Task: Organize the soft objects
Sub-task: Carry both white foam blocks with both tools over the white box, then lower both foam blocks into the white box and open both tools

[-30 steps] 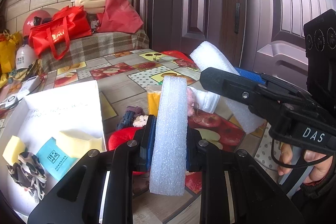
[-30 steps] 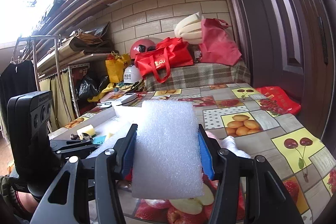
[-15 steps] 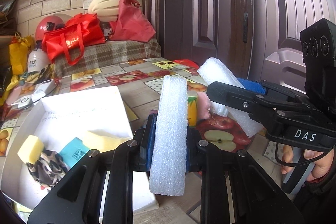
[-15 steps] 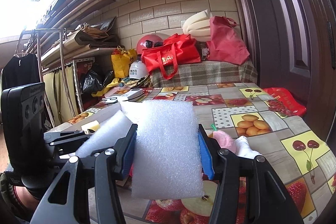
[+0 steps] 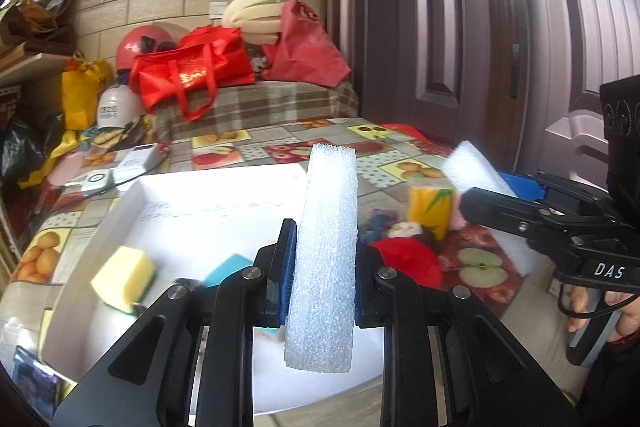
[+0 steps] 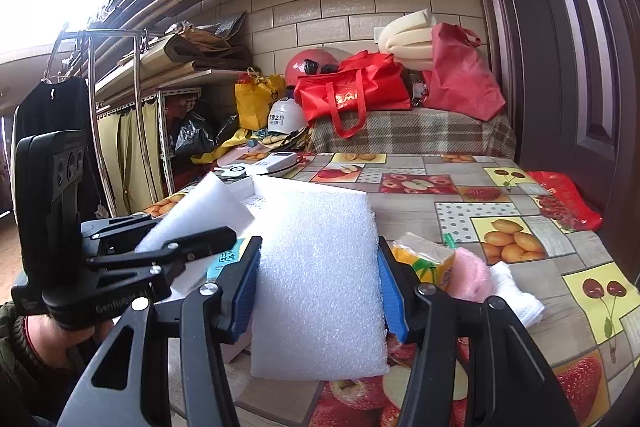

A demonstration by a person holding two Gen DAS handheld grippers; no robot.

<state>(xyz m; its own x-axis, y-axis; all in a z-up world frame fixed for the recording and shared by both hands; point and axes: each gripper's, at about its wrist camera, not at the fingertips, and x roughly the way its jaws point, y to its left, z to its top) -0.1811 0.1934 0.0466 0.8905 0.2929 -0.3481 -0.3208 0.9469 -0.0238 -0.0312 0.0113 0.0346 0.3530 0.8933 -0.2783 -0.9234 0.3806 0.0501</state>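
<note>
Both hands are mid-carry: each foam piece is lifted clear of the bench and headed, by my reading, for the box.

Nearest in the left wrist view, the left tongs [image 5: 320, 287] are pressed hard onto a narrow white foam strip [image 5: 326, 259], pinched edge-on and standing upright between the blue pads, directly above the shallow white cardboard box [image 5: 132, 199]. That box already holds a yellow sponge block [image 5: 122, 277] and a teal packet [image 5: 224, 269]. The next move, I judge, calls for lowering the strip into a bare part of the box and then spreading the pads.

In the right wrist view, the right tongs [image 6: 318, 283] stand partly spread, clamped on the two edges of a wide white foam slab [image 6: 318, 283] held over the fruit-patterned bench [image 6: 500, 227], just beside the box. It needs carrying over the rim.

Farther off on the bench, an orange tissue pack [image 6: 426, 261], a pink fluffy cloth [image 6: 470, 273] and a white folded towel [image 6: 516, 297] await sorting.
</note>
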